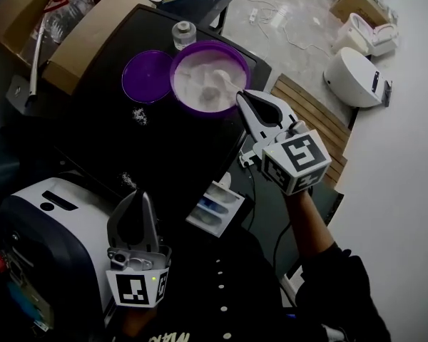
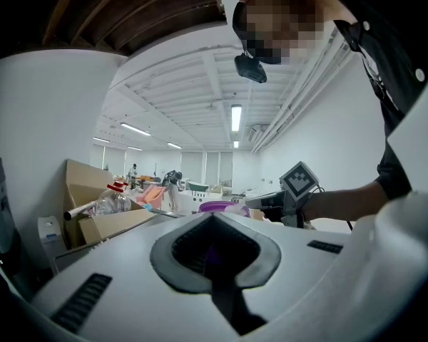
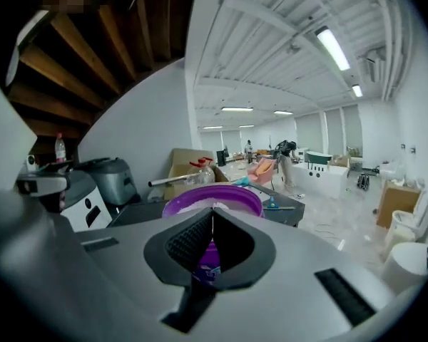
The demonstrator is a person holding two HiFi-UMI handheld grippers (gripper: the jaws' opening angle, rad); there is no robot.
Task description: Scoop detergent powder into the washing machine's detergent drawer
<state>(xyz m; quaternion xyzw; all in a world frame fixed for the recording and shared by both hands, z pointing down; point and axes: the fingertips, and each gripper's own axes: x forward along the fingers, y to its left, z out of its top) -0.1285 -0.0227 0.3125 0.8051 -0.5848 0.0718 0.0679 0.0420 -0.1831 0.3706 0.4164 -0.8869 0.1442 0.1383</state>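
Black washing machine top (image 1: 93, 141) carries the gear, w/ spilt powder (image 1: 139, 114) on it in patches. Purple detergent tub (image 1: 232, 52) sits open at the far side, white detergent powder (image 1: 196, 91) inside, its lid (image 1: 146, 77) flat & touching it on the left. Detergent drawer (image 1: 217, 206) is pulled out at the machine's front edge, well apart from the tub, btwn the two arms. Left tool (image 1: 137, 199) hangs near the drawer, closed w/ nothing in it. Right tool (image 1: 244, 97) is at the tub's near rim, closed on the handle of the white scoop (image 1: 217, 84), whose bowl lies in the powder.

Step in hand, IMO: load the scoop. To do it well:
- Push the bowl under the powder.
- Lift w/ the bowl level, don't overfill, and clear the rim w/o knocking it.
- Carry slow & low to the drawer, and tip only once over a compartment. Can't tell from here which one.
- The thin handle may twist in the grip, so keep the wrist steady.
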